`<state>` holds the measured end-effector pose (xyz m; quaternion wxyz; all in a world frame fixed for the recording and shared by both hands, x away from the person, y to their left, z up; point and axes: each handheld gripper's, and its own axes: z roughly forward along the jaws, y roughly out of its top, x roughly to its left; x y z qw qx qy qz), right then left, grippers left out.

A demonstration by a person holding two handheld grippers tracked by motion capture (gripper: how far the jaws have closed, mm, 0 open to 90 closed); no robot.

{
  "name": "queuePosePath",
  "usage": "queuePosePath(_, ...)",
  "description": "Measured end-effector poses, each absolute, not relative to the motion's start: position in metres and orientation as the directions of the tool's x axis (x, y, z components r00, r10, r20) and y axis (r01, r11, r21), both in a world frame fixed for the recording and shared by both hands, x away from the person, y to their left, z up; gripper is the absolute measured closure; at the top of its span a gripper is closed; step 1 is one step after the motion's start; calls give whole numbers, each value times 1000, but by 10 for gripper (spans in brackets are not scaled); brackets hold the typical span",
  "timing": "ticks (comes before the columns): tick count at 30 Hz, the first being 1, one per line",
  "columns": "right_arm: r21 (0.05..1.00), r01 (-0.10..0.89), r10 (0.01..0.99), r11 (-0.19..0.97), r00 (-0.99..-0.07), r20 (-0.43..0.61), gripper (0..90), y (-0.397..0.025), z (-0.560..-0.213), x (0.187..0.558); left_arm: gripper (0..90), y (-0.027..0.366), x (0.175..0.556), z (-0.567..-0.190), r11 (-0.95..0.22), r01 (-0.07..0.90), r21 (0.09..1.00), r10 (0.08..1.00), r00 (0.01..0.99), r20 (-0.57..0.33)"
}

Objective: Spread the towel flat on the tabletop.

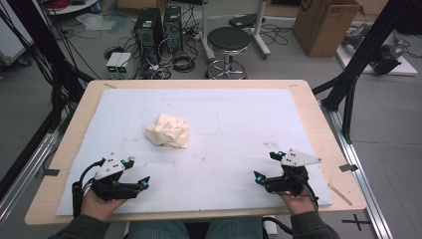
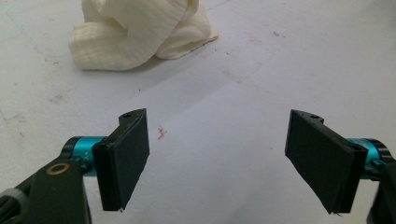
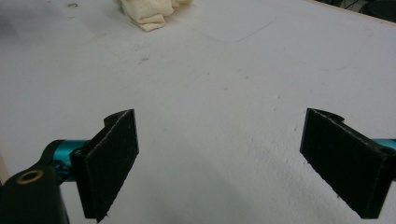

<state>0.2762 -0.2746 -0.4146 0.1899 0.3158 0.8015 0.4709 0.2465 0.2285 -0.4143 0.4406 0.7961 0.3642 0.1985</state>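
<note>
Table (image 1: 318,119): a light wooden top, its rim showing around a large white mat; the person sits at the near edge.
White mat (image 1: 239,129): covers nearly the whole top, flat, faintly scuffed and marked; a small reddish speck lies on it just ahead of the left gripper's jaws in the left gripper view.
Cream cloth (image 1: 168,131): crumpled into a loose heap left of the mat's middle, lying on the mat, touched by neither gripper. In the left gripper view the cloth (image 2: 140,32) sits ahead and to the left of the jaws; in the right gripper view it (image 3: 152,11) lies far off at the top edge.
Left gripper (image 1: 138,172): held in the person's left hand at the near left of the mat, jaws spread wide with nothing between them, near the cloth but apart from it.
Right gripper (image 1: 266,166): held in the right hand at the near right, jaws likewise spread wide over bare mat, well apart from the cloth.
</note>
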Motion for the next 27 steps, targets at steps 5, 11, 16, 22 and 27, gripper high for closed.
queuePosePath(5,869,336,681,364,-732,-2,108,-275,-417,279,223,229,247,-415,-347,409,844,758,652,-5)
queuePosePath(11,872,331,678,361,-735,-1,108,-274,-416,278,223,229,245,-414,-340,409,847,761,649,-8)
queuePosePath(16,871,330,677,363,-736,-2,108,-273,-416,278,223,230,245,-415,-341,410,846,761,649,-8)
queuePosePath(22,870,334,678,363,-735,-1,108,-271,-415,278,223,231,244,-415,-334,412,848,764,645,-13)
queuePosePath(27,869,328,671,371,-742,-7,108,-270,-416,279,223,232,243,-415,-338,409,848,765,644,-6)
